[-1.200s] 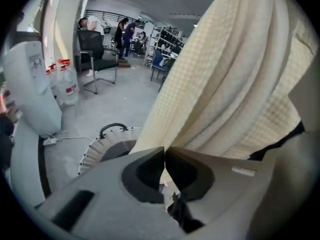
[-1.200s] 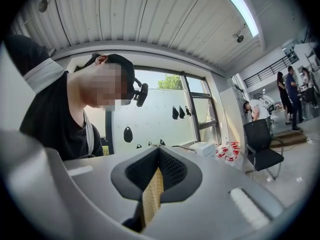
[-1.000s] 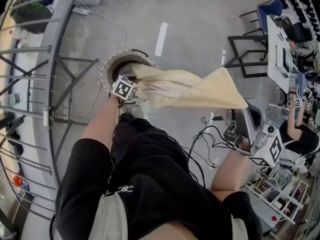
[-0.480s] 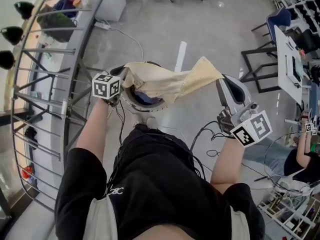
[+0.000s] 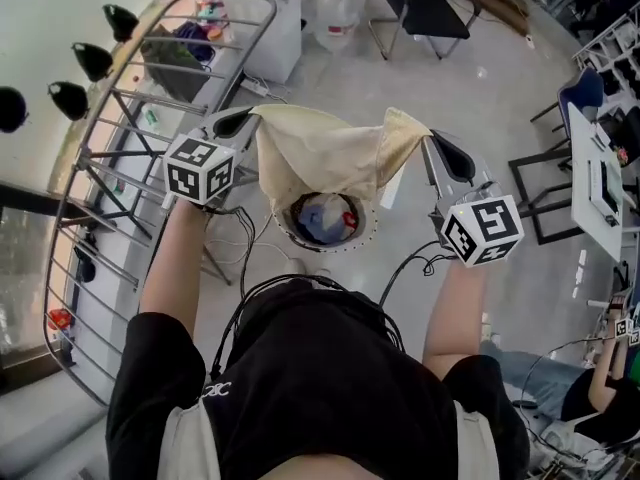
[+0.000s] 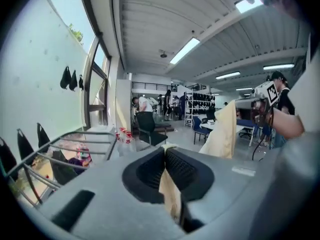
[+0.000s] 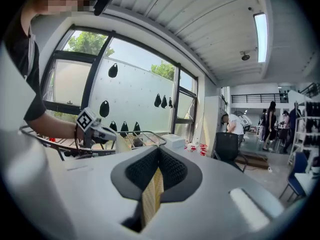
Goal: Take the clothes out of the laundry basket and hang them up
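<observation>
Two grippers up, left gripper (image 5: 243, 120) and right gripper (image 5: 431, 146), each clamped shut on one cream cloth (image 5: 320, 153). Spread over one laundry basket (image 5: 286, 230), beside one drying rack (image 5: 118, 126).

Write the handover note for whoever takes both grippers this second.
Left gripper: shut on one corner of the cream cloth.
Right gripper: shut on the opposite corner.
The cloth hangs spread between them, raised above the laundry basket on the floor. The drying rack stands to the left.
Done: this cloth is out of the basket.
Left: drape it over a rack rail, let go, then fetch the blue and red clothes lying in the basket.
</observation>
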Tool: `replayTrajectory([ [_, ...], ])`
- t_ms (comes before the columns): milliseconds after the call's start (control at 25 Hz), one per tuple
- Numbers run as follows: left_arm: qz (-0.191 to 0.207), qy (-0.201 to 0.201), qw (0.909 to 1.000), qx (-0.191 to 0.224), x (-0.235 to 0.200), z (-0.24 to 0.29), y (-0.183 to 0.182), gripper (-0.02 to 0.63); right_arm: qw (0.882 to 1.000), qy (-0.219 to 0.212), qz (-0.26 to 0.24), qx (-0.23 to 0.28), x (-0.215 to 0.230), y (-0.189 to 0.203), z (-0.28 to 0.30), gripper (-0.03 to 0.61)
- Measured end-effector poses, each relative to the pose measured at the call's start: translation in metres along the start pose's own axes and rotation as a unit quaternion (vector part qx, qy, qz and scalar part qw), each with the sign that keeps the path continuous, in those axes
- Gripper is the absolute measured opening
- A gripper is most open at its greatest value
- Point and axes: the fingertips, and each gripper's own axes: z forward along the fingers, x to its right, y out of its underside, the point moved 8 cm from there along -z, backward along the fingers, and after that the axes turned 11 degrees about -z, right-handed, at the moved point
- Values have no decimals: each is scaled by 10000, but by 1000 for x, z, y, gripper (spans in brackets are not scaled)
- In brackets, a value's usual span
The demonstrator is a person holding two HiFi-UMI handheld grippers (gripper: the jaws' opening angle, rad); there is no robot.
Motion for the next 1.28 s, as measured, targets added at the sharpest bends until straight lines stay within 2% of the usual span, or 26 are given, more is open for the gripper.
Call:
replayTrajectory([
  [160,289,-144,9975,635,13,-48,-70,9,9993,66,-372,66,9,-20,14,15],
  [280,533,-198,9942,917,31,-75,-112,9,9986,12,-495,180,17,-33,18,15],
  [520,1213,-629,9834,1192,59,-125,-174,9,9913,-732,-651,878,1,-82,45,15],
  [680,1112,-797,9820,1299,63,-158,-189,9,9829,-1118,-860,1183,-26,-119,72,15],
  [840,1087,-1160,9770,1422,61,-187,-199,9,9765,-1375,-827,1441,-47,-153,95,15],
  [960,1146,-1472,9694,1597,60,-211,-218,9,9695,-1568,-727,1738,-61,-182,109,15],
  [1080,1252,-1824,9593,1756,64,-242,-233,9,9575,-1901,-778,2027,-85,-210,123,15],
  [1280,1267,-2439,9409,1980,69,-305,-229,9,9337,-2547,-926,2342,-140,-241,138,17],
])
